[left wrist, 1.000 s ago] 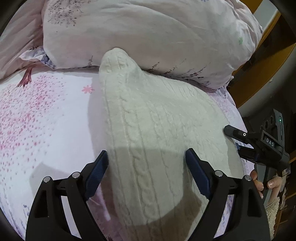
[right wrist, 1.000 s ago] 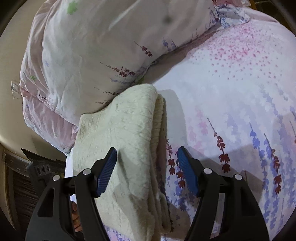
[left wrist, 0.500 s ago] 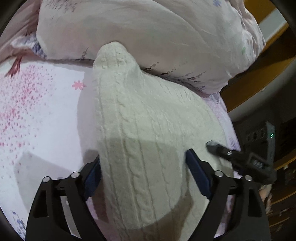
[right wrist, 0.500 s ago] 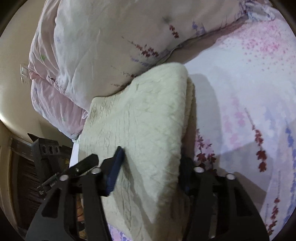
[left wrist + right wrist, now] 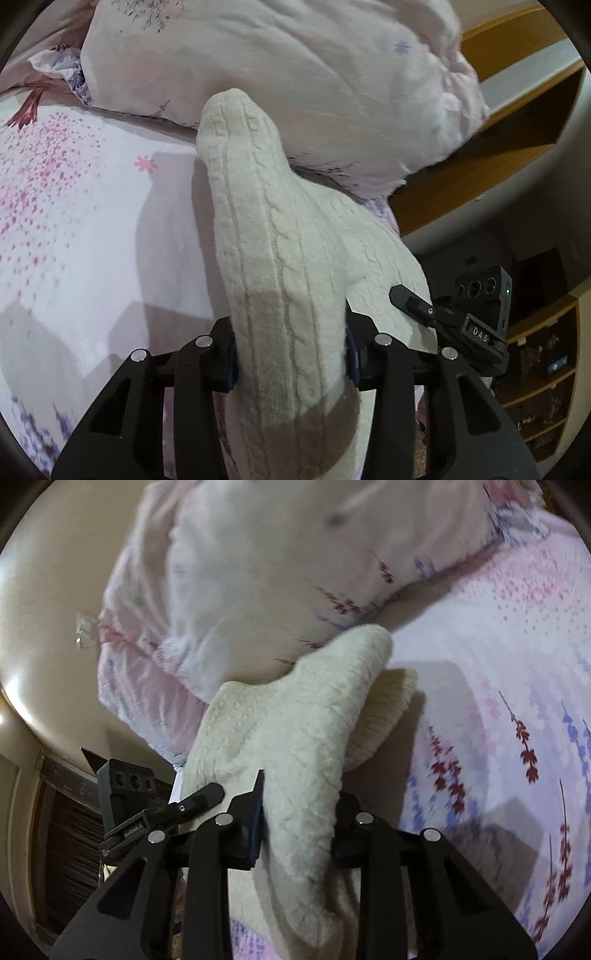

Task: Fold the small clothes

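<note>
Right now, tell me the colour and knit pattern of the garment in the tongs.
Cream-white sweater with cable-knit ribs, clearest in the left wrist view.

Place: home bedroom
Bedding: floral bedsheet [image 5: 74, 229], near; bunched duvet [image 5: 295, 74], far
Furniture: wooden shelves [image 5: 546, 398], right
Wall: beige wall [image 5: 55, 609], left

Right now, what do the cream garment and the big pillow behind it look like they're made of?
Cream garment: looks like thick, fuzzy knit, wool or acrylic; raised cable ribs and a soft nap show. Both grippers, left and right, pinch it. Pillow: smooth, thin woven fabric, probably cotton, matte with fine wrinkles and a printed floral pattern.
</note>
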Demonstrator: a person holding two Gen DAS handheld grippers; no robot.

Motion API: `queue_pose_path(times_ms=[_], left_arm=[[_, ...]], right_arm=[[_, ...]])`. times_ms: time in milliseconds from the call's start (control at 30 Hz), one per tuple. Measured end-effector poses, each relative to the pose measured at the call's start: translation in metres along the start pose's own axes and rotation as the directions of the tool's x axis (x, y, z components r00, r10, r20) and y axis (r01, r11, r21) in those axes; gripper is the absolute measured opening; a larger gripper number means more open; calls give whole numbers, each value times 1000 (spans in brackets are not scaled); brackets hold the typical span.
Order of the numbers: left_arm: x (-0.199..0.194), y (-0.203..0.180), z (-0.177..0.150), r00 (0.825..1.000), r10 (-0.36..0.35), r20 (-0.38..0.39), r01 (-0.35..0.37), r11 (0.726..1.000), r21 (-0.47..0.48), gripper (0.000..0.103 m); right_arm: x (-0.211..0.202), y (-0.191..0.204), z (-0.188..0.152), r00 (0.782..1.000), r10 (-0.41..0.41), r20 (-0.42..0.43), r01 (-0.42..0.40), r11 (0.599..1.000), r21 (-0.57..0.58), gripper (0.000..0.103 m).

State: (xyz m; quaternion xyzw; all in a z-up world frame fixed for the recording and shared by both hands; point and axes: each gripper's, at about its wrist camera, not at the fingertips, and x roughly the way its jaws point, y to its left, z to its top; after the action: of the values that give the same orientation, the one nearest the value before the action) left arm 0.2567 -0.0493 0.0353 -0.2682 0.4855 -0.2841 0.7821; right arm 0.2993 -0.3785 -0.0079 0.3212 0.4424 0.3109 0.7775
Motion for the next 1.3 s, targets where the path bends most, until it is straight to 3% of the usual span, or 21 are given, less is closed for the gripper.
queue_pose_path(times_ms=[200,367,467,567,633,733,833,967,1000,1067,1100,1133,1200,1300], left_arm=[[-53,2,-14,998,19,52,-22,998,62,43],[-99,19,-4,988,77,131,-87,993,75,43],[-114,43,4,981,122,150,-129,991,41,45],[-105,85,8,978,185,97,-181,982,-48,46],[-94,107,6,980,189,63,-181,977,-108,54],[-101,122,2,988,133,75,-121,983,-140,59],[-118,126,8,981,148,125,-131,982,-139,68],[-114,136,37,977,152,152,-120,972,-202,68],[-110,138,42,976,161,147,-129,969,-209,68],[-99,142,55,972,192,136,-159,962,-224,64],[-94,148,61,972,197,128,-164,960,-226,49],[-90,150,64,974,192,122,-162,961,-222,32],[-81,150,72,969,216,118,-189,960,-208,24],[-76,150,78,957,258,133,-227,952,-207,18]], right_arm=[[2,43,-13,1000,18,-3,-19,995,-102,27],[39,97,-19,999,41,-13,-43,970,-241,27],[68,110,-25,999,18,-36,-27,960,-278,27],[112,102,-30,992,-53,-113,23,968,-252,27],[134,91,-33,979,-125,-159,87,970,-226,37],[135,78,-28,975,-91,-203,56,984,-171,49],[123,78,-14,984,-70,-166,43,987,-157,58],[131,70,15,991,-33,-130,22,996,-82,59],[136,68,22,992,-35,-123,28,998,-62,58],[148,64,34,992,-50,-114,47,998,-35,34],[151,64,38,992,-55,-111,51,998,-41,16],[152,65,40,993,-71,-95,65,995,-71,12],[154,72,40,988,-145,-46,137,980,-142,9],[155,74,38,965,-262,5,258,945,-202,8]])
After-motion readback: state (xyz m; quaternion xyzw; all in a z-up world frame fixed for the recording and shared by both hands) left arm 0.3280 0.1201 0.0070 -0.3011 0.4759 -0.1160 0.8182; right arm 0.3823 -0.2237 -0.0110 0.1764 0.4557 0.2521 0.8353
